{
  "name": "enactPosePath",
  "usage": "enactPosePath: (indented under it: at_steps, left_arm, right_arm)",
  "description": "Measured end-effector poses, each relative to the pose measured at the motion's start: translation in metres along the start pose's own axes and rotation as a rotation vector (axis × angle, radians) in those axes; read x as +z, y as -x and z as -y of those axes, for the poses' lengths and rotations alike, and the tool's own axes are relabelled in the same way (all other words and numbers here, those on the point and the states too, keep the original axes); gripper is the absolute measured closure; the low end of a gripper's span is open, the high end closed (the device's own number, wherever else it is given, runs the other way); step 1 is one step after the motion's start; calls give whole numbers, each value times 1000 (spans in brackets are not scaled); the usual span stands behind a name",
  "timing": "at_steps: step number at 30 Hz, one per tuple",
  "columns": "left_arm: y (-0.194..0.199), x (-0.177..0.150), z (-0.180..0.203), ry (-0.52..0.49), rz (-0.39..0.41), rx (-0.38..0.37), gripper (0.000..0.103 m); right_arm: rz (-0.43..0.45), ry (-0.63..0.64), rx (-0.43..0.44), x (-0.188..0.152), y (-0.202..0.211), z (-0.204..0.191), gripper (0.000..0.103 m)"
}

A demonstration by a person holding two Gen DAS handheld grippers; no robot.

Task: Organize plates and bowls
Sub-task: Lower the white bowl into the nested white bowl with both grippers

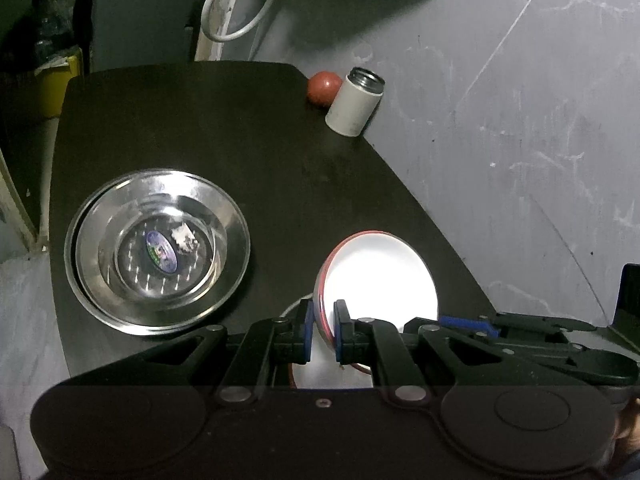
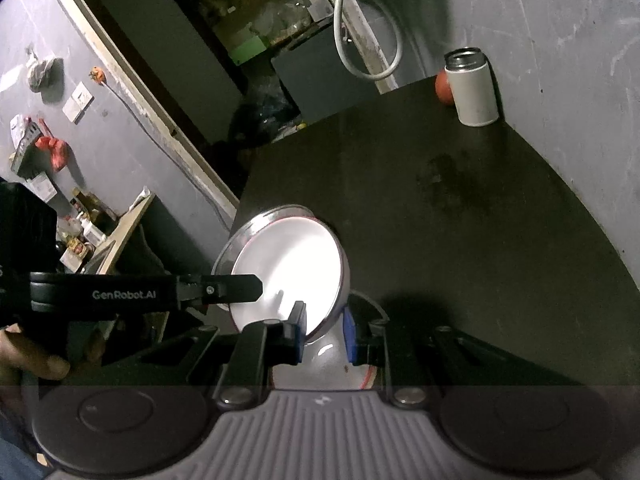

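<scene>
A white bowl with a red rim point(image 1: 380, 276) is held tilted above the dark table point(image 1: 260, 140). My left gripper point(image 1: 323, 330) is shut on its left rim. My right gripper point(image 2: 324, 330) straddles the opposite rim of the same bowl point(image 2: 292, 264), with the rim close against the left pad and a gap at the right pad. A second white dish point(image 2: 328, 368) lies beneath the bowl, mostly hidden. A stack of steel bowls point(image 1: 160, 248) sits on the table to the left, with a glass bowl and a sticker inside.
A white cylindrical container point(image 1: 354, 102) and a red ball point(image 1: 324, 87) stand at the table's far corner against the grey wall point(image 1: 520, 120). A white hose point(image 1: 236, 0) hangs behind. The table's left edge point(image 1: 56, 200) drops to the floor.
</scene>
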State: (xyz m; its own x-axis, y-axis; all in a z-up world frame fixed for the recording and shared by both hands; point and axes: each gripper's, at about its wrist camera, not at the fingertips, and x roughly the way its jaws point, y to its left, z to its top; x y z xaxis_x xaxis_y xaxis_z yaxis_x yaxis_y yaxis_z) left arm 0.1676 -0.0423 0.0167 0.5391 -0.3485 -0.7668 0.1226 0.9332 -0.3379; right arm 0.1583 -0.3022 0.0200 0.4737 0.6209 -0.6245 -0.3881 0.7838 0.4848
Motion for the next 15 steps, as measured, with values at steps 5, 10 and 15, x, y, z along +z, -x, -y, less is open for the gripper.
enactPosePath:
  at_steps: [5, 10, 15]
  left_arm:
    - [-5, -6, 0, 7, -29, 5, 93]
    - [-9, -12, -2, 23, -57, 7, 92]
    - [-13, -15, -4, 46, -90, 13, 92]
  right_arm:
    - [-25, 5, -2, -4, -1, 2, 81]
    - [-60, 12, -7, -8, -3, 2, 81]
    - [-83, 20, -10, -9, -3, 1, 81]
